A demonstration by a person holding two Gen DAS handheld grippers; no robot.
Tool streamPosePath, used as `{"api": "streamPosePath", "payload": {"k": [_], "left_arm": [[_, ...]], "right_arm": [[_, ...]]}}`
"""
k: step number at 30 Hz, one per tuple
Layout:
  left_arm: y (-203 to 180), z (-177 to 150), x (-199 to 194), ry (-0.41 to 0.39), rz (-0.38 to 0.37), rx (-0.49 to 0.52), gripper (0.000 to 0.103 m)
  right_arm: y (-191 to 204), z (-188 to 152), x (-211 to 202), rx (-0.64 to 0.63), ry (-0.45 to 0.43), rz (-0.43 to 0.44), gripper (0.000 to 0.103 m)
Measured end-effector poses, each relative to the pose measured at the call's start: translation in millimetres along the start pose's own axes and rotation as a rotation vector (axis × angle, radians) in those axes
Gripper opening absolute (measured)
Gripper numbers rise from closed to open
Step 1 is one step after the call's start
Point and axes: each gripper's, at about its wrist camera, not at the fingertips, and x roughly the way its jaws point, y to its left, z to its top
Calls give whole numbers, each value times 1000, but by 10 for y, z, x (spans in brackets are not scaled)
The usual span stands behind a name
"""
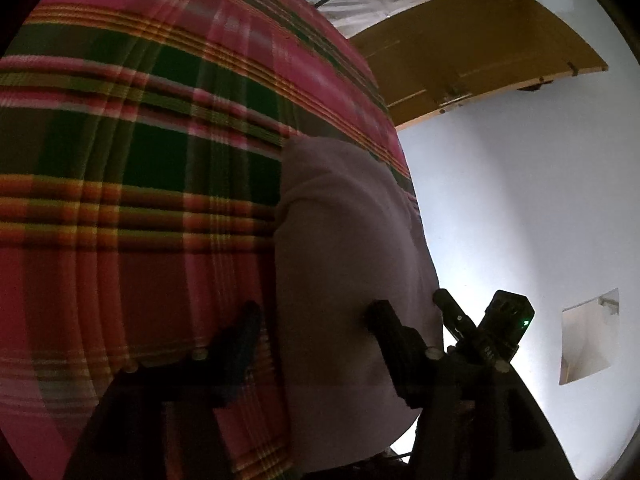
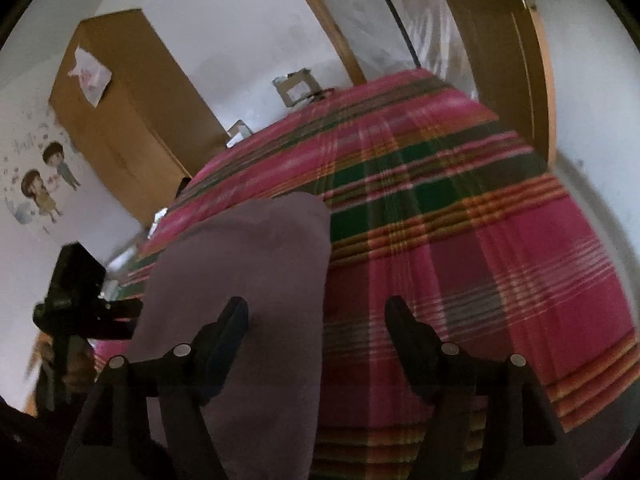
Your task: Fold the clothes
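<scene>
Garment (image 2: 248, 264) lies folded on the plaid bed (image 2: 500, 272); we read both hand-held grippers, left (image 1: 316, 320) and right (image 2: 316, 320), wide open, empty, apparently released.

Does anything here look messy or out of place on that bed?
Nothing stands out. The mauve garment lies in a neat folded strip on the plaid bedspread, no bunching visible. Both the left claw and the right claw are open, gripping nothing.
</scene>
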Motion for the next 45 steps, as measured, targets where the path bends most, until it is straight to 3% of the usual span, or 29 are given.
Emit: {"api": "streamPosePath", "payload": {"k": [11, 17, 36, 42, 45], "left_arm": [[-5, -152, -142, 6, -3, 10, 60], [15, -228, -106, 39, -78, 49, 61], [-44, -241, -32, 74, -121, -1, 59], [-55, -269, -12, 75, -117, -7, 52], [-80, -256, -27, 74, -110, -4, 46]], "right_arm": [[-14, -4, 232, -21, 74, 110, 72], [-1, 32, 299, -42, 93, 142, 72], [48, 62, 420, -39, 163, 267, 72], [74, 35, 429, -37, 169, 242, 47], [116, 27, 433, -48, 174, 232, 42]]}}
